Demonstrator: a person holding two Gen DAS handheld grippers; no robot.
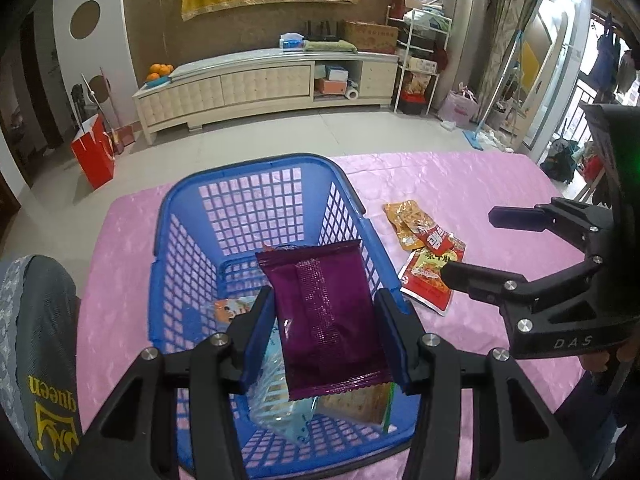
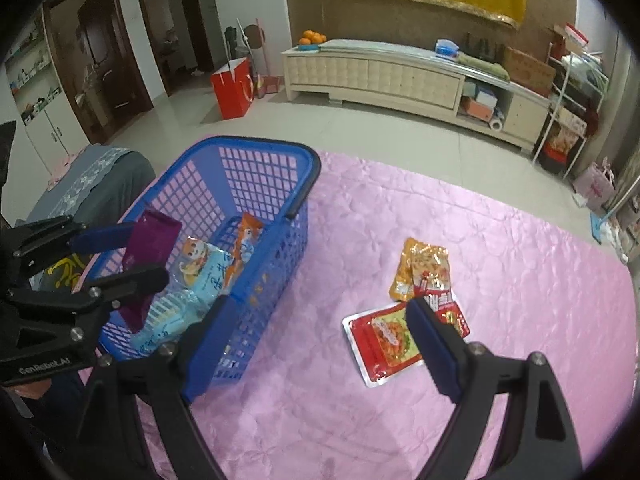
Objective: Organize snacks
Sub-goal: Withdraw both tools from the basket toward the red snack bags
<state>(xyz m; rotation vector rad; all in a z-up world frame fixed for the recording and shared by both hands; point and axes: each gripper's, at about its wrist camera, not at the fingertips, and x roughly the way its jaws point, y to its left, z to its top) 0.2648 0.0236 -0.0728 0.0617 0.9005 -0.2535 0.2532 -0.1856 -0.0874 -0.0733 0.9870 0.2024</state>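
My left gripper is shut on a purple snack packet and holds it over the blue basket. The basket holds a light blue cracker pack and an orange-and-white packet. From the right wrist view the left gripper grips the purple packet above the basket. My right gripper is open and empty above the pink cloth, beside the basket. A red packet, a small red packet and a yellow packet lie on the cloth.
A pink cloth covers the table. The loose packets lie right of the basket in the left wrist view. A grey cushion sits at the table's left edge. Tiled floor and a cream cabinet lie beyond.
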